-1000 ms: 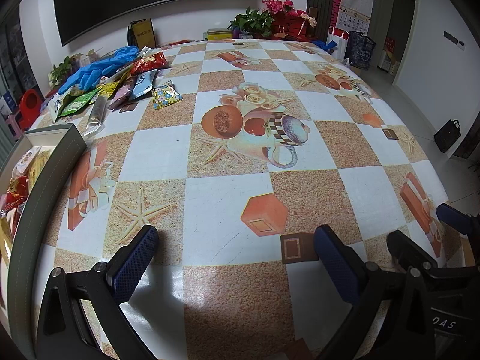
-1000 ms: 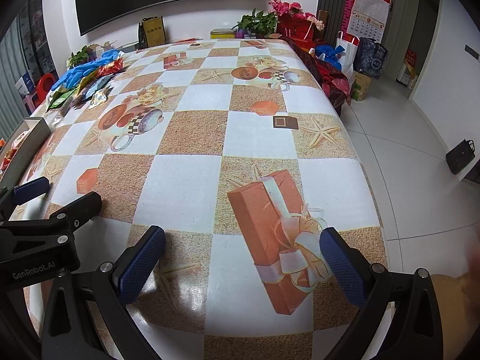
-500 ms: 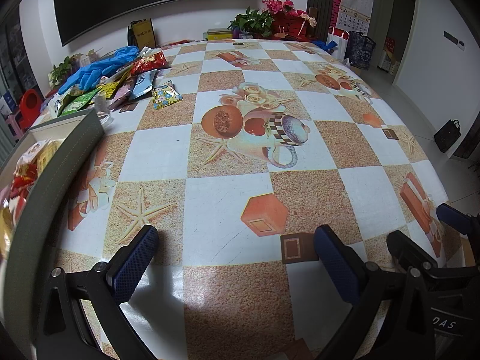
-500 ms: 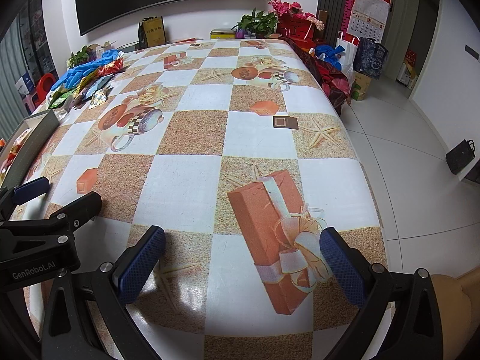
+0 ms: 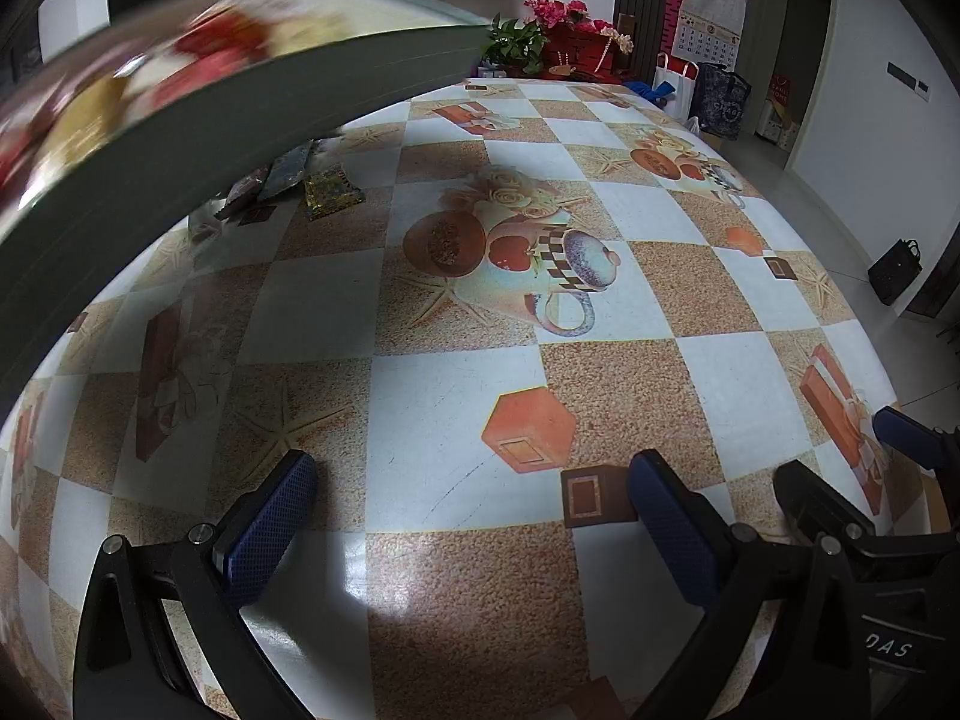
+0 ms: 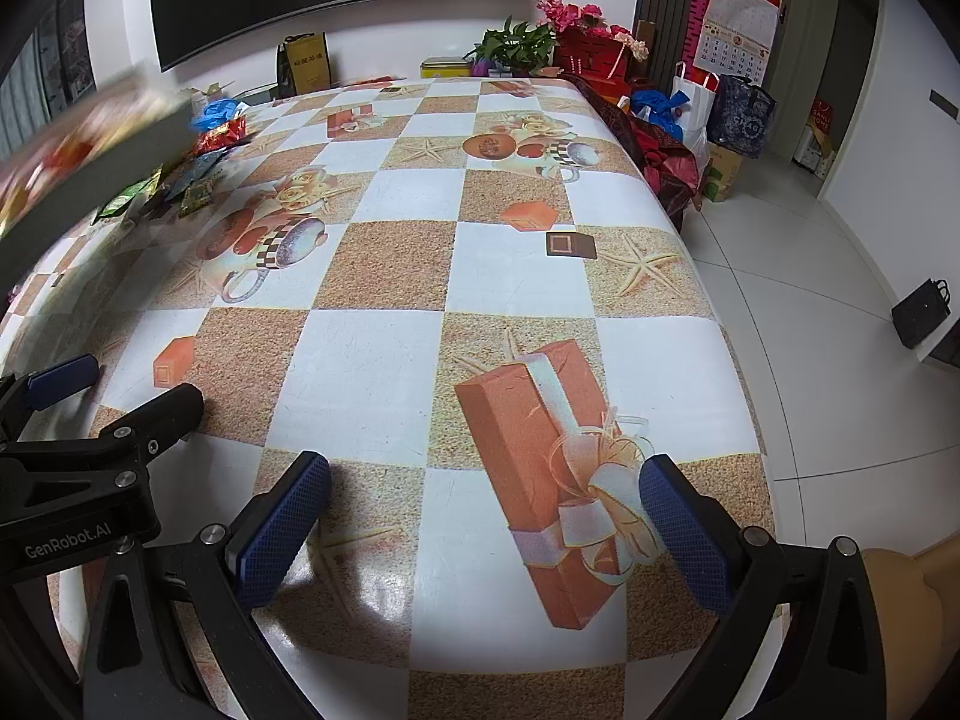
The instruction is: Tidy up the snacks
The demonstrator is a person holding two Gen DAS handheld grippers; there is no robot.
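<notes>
Where the checkered cloth covers the surface [image 6: 372, 372], we list two grippers side by side at its near edge, both hovering low with nothing between their blue pads. The left gripper [image 5: 474, 516] has its fingers [image 5: 270, 525] spread wide over a white square and a brown square; the right gripper [image 6: 486, 525] has its fingers [image 6: 681, 531] equally wide apart, straddling a printed orange gift box. From the left wrist view, the right gripper's black frame shows at the lower right, just beside the left one. A grey-walled tray [image 5: 198, 126] sweeps across the upper left of that view, blurred, tilted, and raised above the surface; we make out red, yellow and white snack packets [image 5: 204, 45] inside it, though no single item can be told apart. The same tray [image 6: 90, 156] appears at the left edge of the right wrist view, equally smeared. What carries the tray is not visible. Loose snack packets [image 6: 180, 180] lie in a cluster near the far left corner of the surface, with a gold-patterned packet [image 5: 330, 195] lying nearest the centre. Blue gloves [image 6: 219, 111] rest just beyond them. Potted flowers [image 6: 564, 24] stand past the far edge.
</notes>
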